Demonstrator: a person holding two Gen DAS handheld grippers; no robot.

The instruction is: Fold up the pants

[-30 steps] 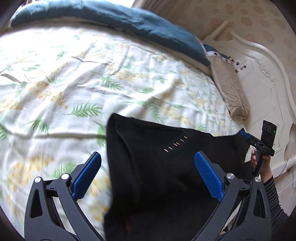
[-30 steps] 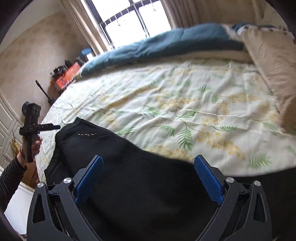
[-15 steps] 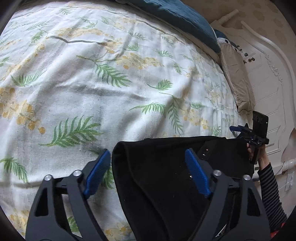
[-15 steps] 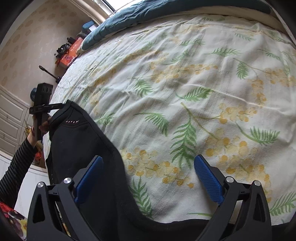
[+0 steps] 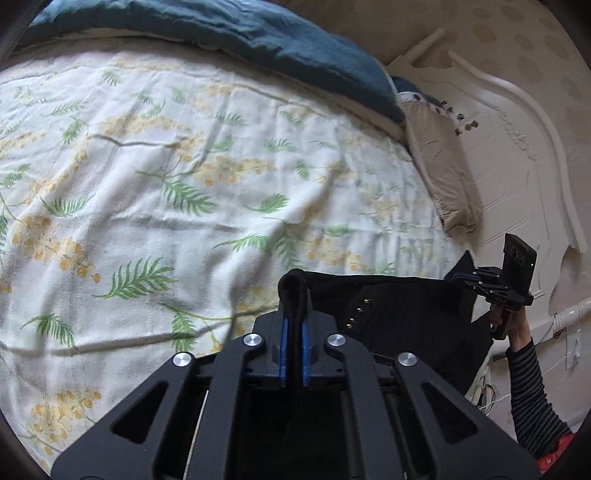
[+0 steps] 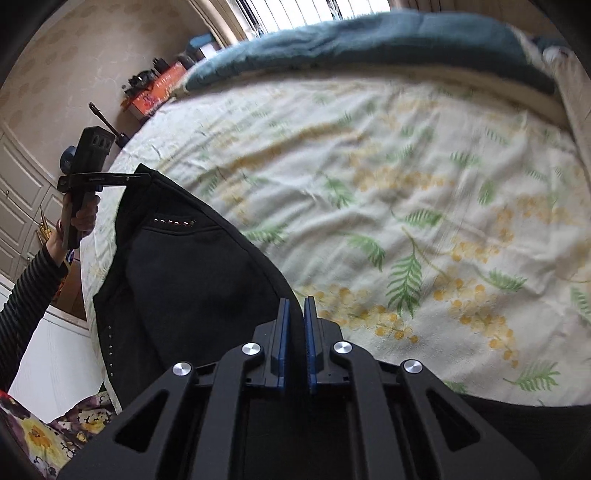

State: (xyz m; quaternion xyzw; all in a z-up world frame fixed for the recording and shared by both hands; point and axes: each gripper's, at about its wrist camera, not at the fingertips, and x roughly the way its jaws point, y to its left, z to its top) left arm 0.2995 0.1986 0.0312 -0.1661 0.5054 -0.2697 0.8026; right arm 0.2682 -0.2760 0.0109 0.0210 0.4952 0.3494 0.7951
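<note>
The black pants (image 5: 399, 317) hang stretched between my two grippers above the near edge of the bed. My left gripper (image 5: 292, 321) is shut on one corner of the waistband, and a fold of black cloth sticks out past its blue pads. In the right wrist view the pants (image 6: 192, 280) run from my right gripper (image 6: 295, 317) to the left gripper (image 6: 110, 180). The right gripper's blue pads are closed together on the pants' edge. It also shows in the left wrist view (image 5: 476, 277), shut on the far corner.
A floral sheet (image 5: 184, 177) covers the bed. A blue duvet (image 5: 258, 33) lies along the far side and a beige pillow (image 5: 443, 177) by the white headboard (image 5: 517, 140). A red box (image 6: 155, 88) sits beyond the bed.
Both grippers were open over the pants a second ago. Both have closed on the waistband's corners and lifted the pants off the bed.
</note>
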